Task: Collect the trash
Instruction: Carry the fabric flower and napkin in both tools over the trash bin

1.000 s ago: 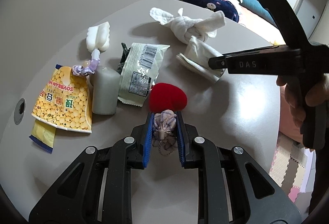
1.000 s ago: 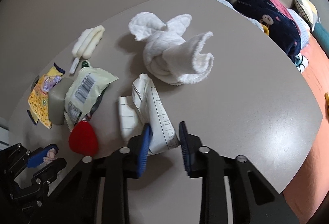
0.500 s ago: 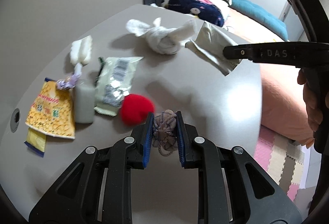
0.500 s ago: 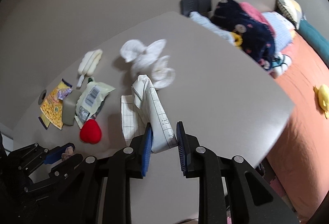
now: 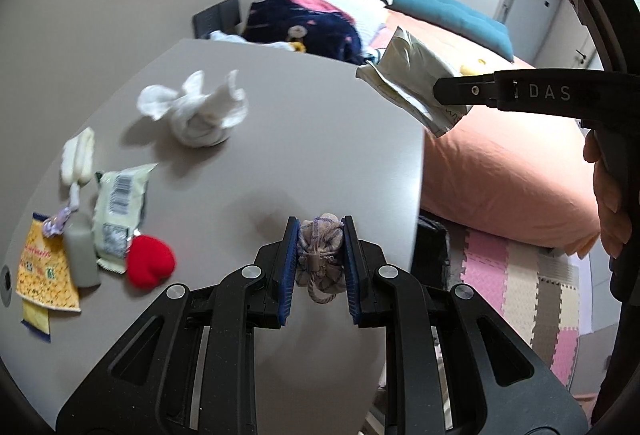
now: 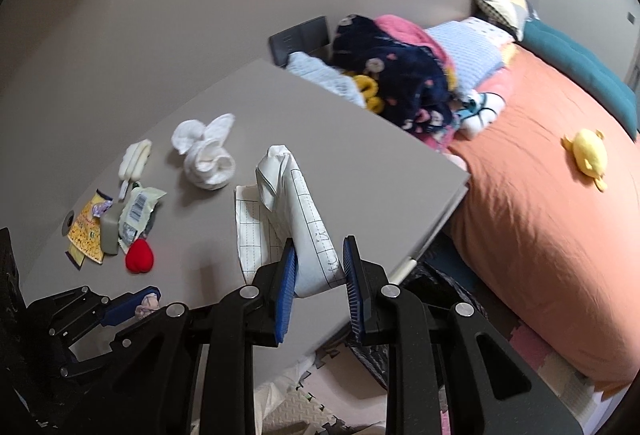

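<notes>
Since 1.0 s ago, the crumpled paper (image 6: 298, 219) has been lifted off the table (image 5: 304, 139) by the right gripper (image 6: 318, 267), jaws clamped on it; the left gripper (image 5: 319, 263) jaws are clamped on the knotted cloth ball (image 5: 321, 251).

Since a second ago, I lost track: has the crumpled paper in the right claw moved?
Yes. The crumpled paper left the table, rising toward the edge beside the bed.

Grey table (image 5: 312, 139); on it: knotted white cloth (image 5: 196, 113); green wrapper (image 5: 120, 207); red heart (image 5: 150, 267); yellow packet (image 5: 44, 275).
</notes>
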Motion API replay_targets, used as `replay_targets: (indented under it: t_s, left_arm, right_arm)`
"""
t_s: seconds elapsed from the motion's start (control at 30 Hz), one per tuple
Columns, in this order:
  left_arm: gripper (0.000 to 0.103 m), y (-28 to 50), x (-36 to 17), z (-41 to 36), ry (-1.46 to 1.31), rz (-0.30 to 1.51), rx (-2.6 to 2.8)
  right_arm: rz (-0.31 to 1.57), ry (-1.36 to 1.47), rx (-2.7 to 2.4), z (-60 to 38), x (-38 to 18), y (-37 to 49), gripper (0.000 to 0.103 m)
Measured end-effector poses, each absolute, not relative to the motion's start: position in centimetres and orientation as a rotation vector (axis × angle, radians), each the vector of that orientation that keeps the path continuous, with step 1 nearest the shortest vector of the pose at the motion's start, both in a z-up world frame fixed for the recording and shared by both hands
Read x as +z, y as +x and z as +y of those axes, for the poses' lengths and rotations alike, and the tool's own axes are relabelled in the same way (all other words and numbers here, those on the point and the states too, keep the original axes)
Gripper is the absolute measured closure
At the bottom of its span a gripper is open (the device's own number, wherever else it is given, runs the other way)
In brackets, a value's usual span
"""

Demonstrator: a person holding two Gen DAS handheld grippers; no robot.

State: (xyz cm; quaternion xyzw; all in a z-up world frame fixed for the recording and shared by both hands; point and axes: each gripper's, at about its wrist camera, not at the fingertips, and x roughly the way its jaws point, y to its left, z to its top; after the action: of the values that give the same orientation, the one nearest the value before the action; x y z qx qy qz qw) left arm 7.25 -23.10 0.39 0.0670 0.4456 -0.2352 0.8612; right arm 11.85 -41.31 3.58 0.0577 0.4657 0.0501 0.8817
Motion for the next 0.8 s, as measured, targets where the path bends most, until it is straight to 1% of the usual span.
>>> replay_targets:
  t_s: [0.37, 0.8]
  left_arm:
    - [0.082, 6.7, 1.0, -28.4, 0.184, 0.930, -0.584]
    - [0.082, 5.3, 1.2, -36.7, 0.248, 0.930, -0.714]
  right_arm:
    - [0.940, 0.202, -0.011, -48.0, 4.1, 8.3, 0.078]
    - [0.922, 0.298, -0.159, -55.8, 3.6, 4.0, 0.078]
